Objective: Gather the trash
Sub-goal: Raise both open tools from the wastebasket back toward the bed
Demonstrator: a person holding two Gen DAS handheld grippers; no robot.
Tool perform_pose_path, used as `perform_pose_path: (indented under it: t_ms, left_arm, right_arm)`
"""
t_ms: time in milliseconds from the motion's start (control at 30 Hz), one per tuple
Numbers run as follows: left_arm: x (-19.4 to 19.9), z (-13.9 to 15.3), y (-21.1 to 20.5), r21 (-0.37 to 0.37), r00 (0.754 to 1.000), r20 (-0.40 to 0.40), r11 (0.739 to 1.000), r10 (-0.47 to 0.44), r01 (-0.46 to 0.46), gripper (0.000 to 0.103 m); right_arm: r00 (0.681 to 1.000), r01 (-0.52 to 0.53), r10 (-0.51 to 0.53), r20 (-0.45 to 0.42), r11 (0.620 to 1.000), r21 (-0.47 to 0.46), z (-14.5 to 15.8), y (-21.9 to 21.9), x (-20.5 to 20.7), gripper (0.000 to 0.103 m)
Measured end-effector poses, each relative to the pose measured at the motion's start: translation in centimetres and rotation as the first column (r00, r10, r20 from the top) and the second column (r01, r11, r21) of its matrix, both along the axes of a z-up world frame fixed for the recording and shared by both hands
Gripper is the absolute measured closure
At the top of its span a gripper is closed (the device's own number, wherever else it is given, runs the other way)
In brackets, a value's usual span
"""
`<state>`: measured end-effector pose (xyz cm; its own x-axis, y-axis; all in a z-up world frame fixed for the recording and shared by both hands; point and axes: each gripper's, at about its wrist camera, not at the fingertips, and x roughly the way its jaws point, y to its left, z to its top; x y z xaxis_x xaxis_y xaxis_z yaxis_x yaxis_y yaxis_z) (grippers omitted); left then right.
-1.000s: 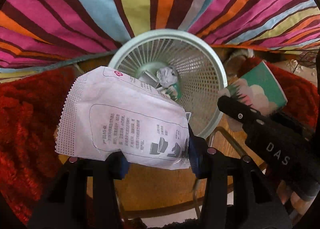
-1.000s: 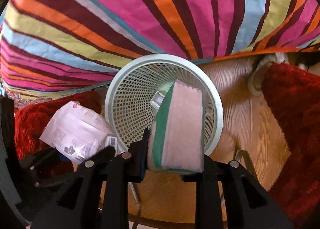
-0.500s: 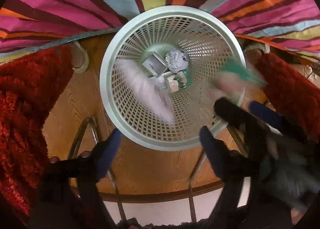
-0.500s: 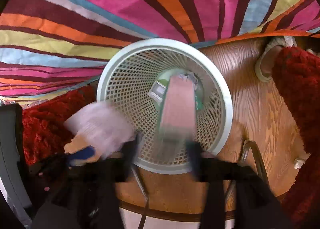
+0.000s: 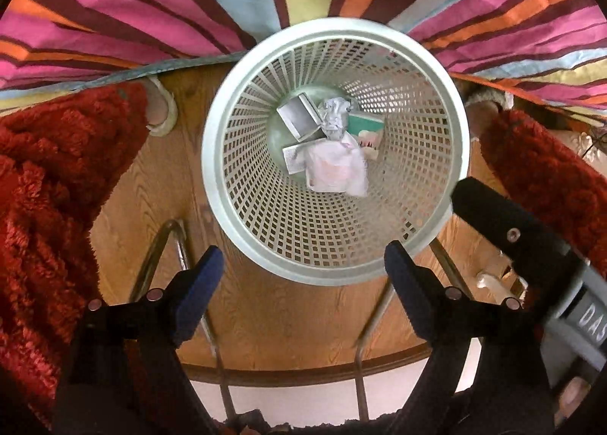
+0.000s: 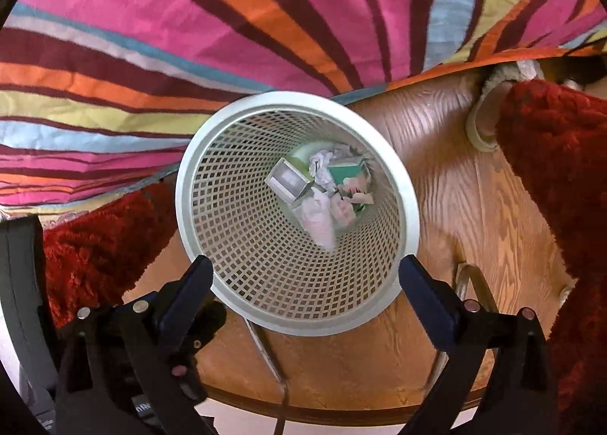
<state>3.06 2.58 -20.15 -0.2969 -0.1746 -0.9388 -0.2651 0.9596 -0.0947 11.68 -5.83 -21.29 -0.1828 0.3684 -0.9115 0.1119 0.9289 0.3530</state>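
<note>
Now, left to right:
Rug: red pile lay at the far left on the wooden floor.
Left gripper: released, jaws wide apart, nothing between them, hovering above the near rim.
Basket: stood upright on the floor against the striped cloth.
Trash: the pink wrapper, a crumpled paper, a small box and a green carton lay at the basket's bottom.
Right gripper: released too, empty, over the basket.
Risk: a low sweep away could probably clip the light basket's rim, tip it, and spill the trash.
</note>
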Motion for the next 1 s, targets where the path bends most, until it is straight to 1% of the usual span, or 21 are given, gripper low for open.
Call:
perform_pose_path:
  t_ms: [133,267,367,400,467,533,567,600,633,667,700,733,767,800,833,867,900,967,1000]
  left_arm:
    - [-0.4,1.6,0.8,0.007,0.997,0.064,0.999,0.035,-0.036,0.019]
    - [-0.6,3.4,1.4,0.021,0.988,0.146,0.998,0.059,-0.063,0.019]
    - [-0.7,5.4,1.7,0.036,0.971,0.229,0.996,0.073,-0.083,0.017]
    - [-0.7,6.2,1.9,0.046,0.962,0.262,0.995,0.077,-0.093,0.013]
    - [-0.7,7.5,2.1,0.065,0.944,0.319,0.992,0.082,-0.108,0.012]
    - [-0.6,8.9,2.1,0.077,0.920,0.384,0.990,0.082,-0.120,0.011]
    - [-0.5,10.0,2.1,0.085,0.901,0.428,0.989,0.077,-0.125,0.009]
    - [-0.5,10.7,2.0,0.089,0.887,0.457,0.988,0.071,-0.125,0.009]
    - [-0.5,11.6,1.9,0.096,0.867,0.494,0.988,0.060,-0.123,0.009]
    - [-0.6,12.1,1.9,0.102,0.853,0.519,0.987,0.051,-0.121,0.008]
    - [-0.5,13.0,1.8,0.111,0.830,0.556,0.987,0.036,-0.118,0.007]
    - [-0.5,13.6,1.7,0.122,0.813,0.581,0.986,0.023,-0.115,0.007]
    - [-0.4,14.5,1.6,0.139,0.790,0.613,0.984,0.004,-0.112,0.007]
    - [-0.4,15.0,1.5,0.145,0.775,0.632,0.983,-0.005,-0.113,0.007]
    - [-0.2,15.5,1.5,0.144,0.758,0.652,0.983,-0.011,-0.110,0.007]
    - [0.0,15.8,1.5,0.134,0.751,0.660,0.986,-0.012,-0.102,0.007]
    - [0.1,16.1,1.5,0.129,0.751,0.661,0.987,-0.012,-0.098,0.007]
    - [0.6,16.9,1.4,0.146,0.753,0.657,0.983,-0.010,-0.115,0.007]
    - [0.7,17.4,1.4,0.149,0.747,0.665,0.981,-0.004,-0.127,0.007]
  right_arm:
    - [0.999,0.029,-0.029,0.042,1.000,0.010,1.3,-0.8,-0.1,0.009]
    - [0.990,0.059,-0.061,0.124,0.998,0.025,3.5,-1.4,-0.2,0.009]
    - [0.975,0.072,-0.076,0.209,0.997,0.030,5.5,-2.0,-0.4,0.009]
    - [0.965,0.073,-0.078,0.249,0.997,0.029,6.3,-2.0,-0.5,0.009]
    - [0.941,0.078,-0.080,0.328,0.997,0.021,8.0,-2.1,-0.5,0.009]
    - [0.922,0.084,-0.084,0.379,0.996,0.015,9.0,-2.2,-0.6,0.009]
    - [0.906,0.089,-0.087,0.413,0.996,0.013,9.8,-2.5,-0.6,0.009]
    - [0.881,0.096,-0.091,0.463,0.995,0.011,11.0,-2.8,-0.7,0.009]
    - [0.864,0.100,-0.092,0.495,0.995,0.011,11.8,-2.9,-0.7,0.009]
    - [0.841,0.105,-0.095,0.533,0.994,0.012,12.7,-3.2,-0.7,0.009]
    - [0.806,0.109,-0.096,0.585,0.994,0.013,14.1,-3.5,-0.7,0.009]
    - [0.773,0.117,-0.097,0.627,0.993,0.010,15.3,-3.8,-0.6,0.009]
    - [0.757,0.122,-0.099,0.646,0.992,0.008,15.7,-4.0,-0.6,0.009]
    - [0.717,0.135,-0.101,0.690,0.991,0.005,16.8,-4.3,-0.5,0.009]
    - [0.697,0.141,-0.101,0.710,0.990,0.003,17.3,-4.5,-0.4,0.009]
    - [0.677,0.148,-0.102,0.729,0.989,0.001,17.8,-4.6,-0.3,0.009]
    - [0.652,0.157,-0.106,0.751,0.988,0.002,18.4,-5.0,0.0,0.009]
    - [0.627,0.171,-0.117,0.771,0.985,0.011,19.1,-5.6,0.5,0.009]
    - [0.612,0.182,-0.130,0.780,0.983,0.021,19.5,-6.1,1.2,0.009]
